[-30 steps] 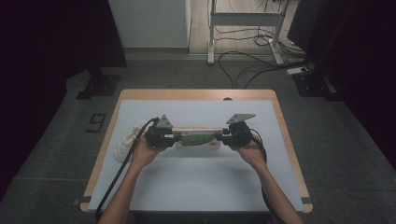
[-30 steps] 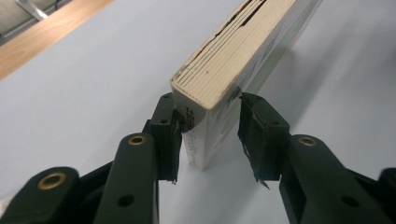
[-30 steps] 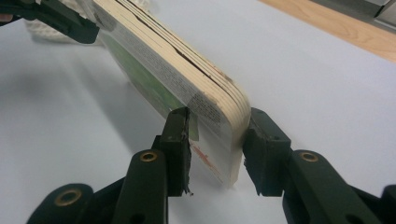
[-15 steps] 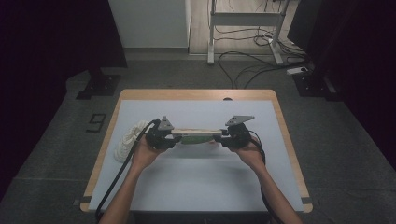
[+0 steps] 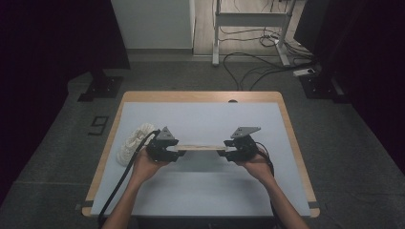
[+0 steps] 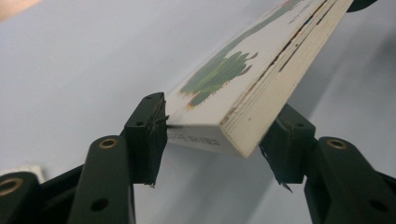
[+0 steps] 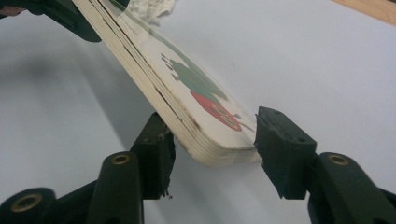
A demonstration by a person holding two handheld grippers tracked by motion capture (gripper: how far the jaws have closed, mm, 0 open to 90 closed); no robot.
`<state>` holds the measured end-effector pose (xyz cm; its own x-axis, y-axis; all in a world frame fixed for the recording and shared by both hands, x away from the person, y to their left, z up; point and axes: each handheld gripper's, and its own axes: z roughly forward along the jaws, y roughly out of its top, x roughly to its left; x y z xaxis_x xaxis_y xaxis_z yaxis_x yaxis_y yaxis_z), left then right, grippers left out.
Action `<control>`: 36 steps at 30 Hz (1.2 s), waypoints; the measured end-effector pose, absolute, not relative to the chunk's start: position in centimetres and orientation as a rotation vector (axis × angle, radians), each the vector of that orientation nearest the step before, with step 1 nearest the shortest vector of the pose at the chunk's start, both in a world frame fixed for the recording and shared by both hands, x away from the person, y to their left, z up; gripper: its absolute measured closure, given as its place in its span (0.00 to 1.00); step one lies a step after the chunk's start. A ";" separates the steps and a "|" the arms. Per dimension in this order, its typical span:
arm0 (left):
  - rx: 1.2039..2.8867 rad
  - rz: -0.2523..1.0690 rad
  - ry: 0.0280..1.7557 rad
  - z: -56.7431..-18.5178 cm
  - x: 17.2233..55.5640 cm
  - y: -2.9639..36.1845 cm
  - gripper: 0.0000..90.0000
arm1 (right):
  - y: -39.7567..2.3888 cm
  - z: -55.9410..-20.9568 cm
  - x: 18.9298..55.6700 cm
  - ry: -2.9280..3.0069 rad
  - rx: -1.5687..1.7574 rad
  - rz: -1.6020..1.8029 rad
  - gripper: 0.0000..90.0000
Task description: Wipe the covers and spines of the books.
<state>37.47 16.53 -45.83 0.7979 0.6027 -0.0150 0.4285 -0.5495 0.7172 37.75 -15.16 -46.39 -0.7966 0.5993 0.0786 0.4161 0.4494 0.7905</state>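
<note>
Board book, one only, thick cardboard pages, white cover with a green and red caterpillar picture. Lying level in the middle of the table, a little toward the near edge, long side parallel to that edge. Spanning between two grippers, one at each short end.

Left gripper at the left end of the book: jaws just been opening, book corner between them. Left pad close against the cover edge, right pad behind the page block; real pressing not to be told, so grasp loosened rather than clenched. Right gripper at the right end: jaws also just been opening, book end between them. Small gap visible between the right pad and the rounded corner of the book; left pad under the page edge. Released, not pinching.

Two hands, one on each gripper, forearms coming in from the near edge of the table. One black cable trailing from the left gripper toward the near left corner.

One white crumpled cloth near the left edge of the table, just beside the left gripper. Two grey three-cornered plates, one on top of each gripper.
</note>
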 end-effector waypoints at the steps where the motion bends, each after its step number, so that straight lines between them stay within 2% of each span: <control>1: 2.226 0.295 0.765 -46.0 37.3 16.6 0.48 | -15.1 -46.5 37.6 2.485 0.883 1.267 0.50; 10: 2.225 0.277 0.782 -47.2 35.8 16.4 0.39 | -15.4 -47.9 36.2 2.508 0.901 1.259 0.45; 19: 2.227 0.282 0.805 -48.6 34.7 16.5 0.35 | -15.4 -49.0 35.2 2.508 0.895 1.229 0.43; 36: 2.261 0.322 0.795 -51.6 32.7 16.4 0.36 | -15.3 -52.2 33.1 2.512 0.891 1.172 0.41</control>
<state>32.65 16.39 -51.61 0.7798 0.6261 0.0002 0.4498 -0.5604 0.6955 33.13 -15.25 -52.25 -0.7888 0.6129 0.0464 0.4292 0.4952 0.7553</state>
